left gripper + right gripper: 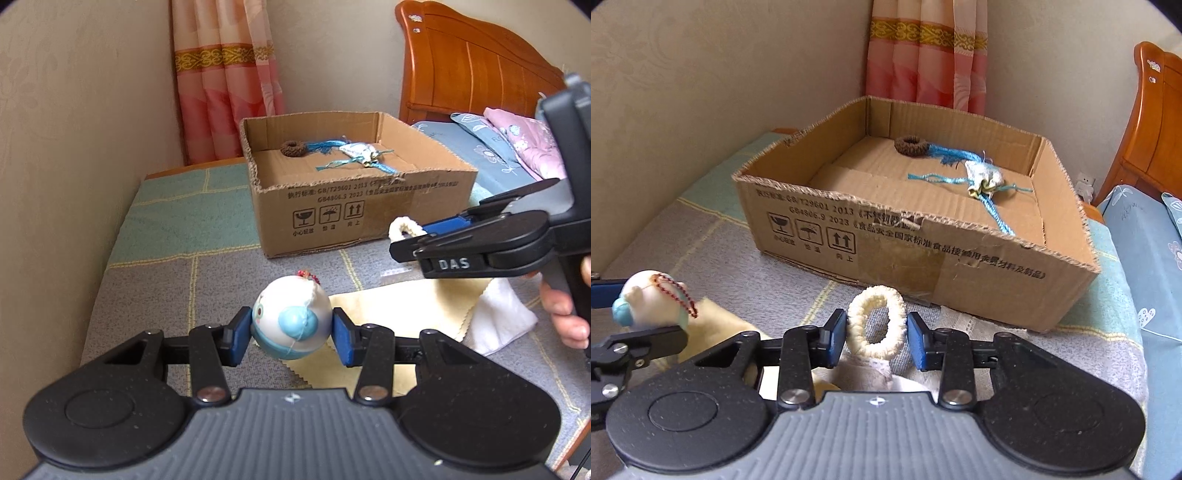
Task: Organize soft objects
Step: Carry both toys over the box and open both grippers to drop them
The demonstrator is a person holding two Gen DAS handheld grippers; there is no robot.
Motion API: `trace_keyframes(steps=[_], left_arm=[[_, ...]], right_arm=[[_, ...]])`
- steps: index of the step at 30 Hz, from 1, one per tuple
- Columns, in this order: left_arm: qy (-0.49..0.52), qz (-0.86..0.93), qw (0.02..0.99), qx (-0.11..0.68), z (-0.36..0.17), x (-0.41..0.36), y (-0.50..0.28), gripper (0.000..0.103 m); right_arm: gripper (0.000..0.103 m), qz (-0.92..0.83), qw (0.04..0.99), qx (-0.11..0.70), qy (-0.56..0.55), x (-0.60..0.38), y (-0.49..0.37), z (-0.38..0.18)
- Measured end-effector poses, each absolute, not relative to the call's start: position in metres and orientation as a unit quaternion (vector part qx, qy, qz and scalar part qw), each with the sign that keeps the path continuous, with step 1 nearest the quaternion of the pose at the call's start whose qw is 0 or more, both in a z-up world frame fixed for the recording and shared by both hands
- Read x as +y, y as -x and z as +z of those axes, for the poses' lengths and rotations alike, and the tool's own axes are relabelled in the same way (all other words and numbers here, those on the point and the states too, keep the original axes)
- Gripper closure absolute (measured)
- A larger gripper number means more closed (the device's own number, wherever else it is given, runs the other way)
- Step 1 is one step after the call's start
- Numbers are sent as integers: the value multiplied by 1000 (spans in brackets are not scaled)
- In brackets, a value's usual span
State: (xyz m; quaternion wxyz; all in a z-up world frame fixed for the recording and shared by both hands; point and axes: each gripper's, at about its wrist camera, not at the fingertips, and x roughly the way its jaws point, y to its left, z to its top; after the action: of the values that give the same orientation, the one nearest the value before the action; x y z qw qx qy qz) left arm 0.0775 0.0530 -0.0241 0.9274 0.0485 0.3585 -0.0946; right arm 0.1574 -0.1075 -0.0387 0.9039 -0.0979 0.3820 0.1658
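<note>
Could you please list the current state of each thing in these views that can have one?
Left claw: shut on the round plush toy, held above the bed.
Right claw: shut on the cream knitted ring, held upright.
Cardboard box: open-topped, resting on the bed.
Brown ring with blue tassel: lying inside the box.
Pale pouch with blue cord: lying inside the box.
Yellow cloth: spread flat.

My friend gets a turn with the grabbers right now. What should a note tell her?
Left gripper: shut on the round plush toy, above the yellow cloth.
Right gripper: shut on the cream ring, just in front of the cardboard box.
Done: brown ring with blue tassel and small sachet lie in the box.
Left: drop both held items in the box; the yellow cloth and white towel are not boxed yet.
</note>
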Motion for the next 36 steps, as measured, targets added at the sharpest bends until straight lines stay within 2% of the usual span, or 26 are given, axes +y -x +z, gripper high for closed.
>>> trace_keyframes(steps=[17, 26, 36], left_arm=[[-101, -140, 937, 304, 36, 29, -91, 58], [-118, -151, 935, 297, 53, 16, -159, 58], [-143, -148, 922, 327, 42, -1, -230, 58]], right_arm=[[63, 201, 925, 314, 76, -148, -120, 22], [63, 199, 932, 298, 55, -164, -129, 36], [63, 192, 938, 282, 63, -175, -138, 60]])
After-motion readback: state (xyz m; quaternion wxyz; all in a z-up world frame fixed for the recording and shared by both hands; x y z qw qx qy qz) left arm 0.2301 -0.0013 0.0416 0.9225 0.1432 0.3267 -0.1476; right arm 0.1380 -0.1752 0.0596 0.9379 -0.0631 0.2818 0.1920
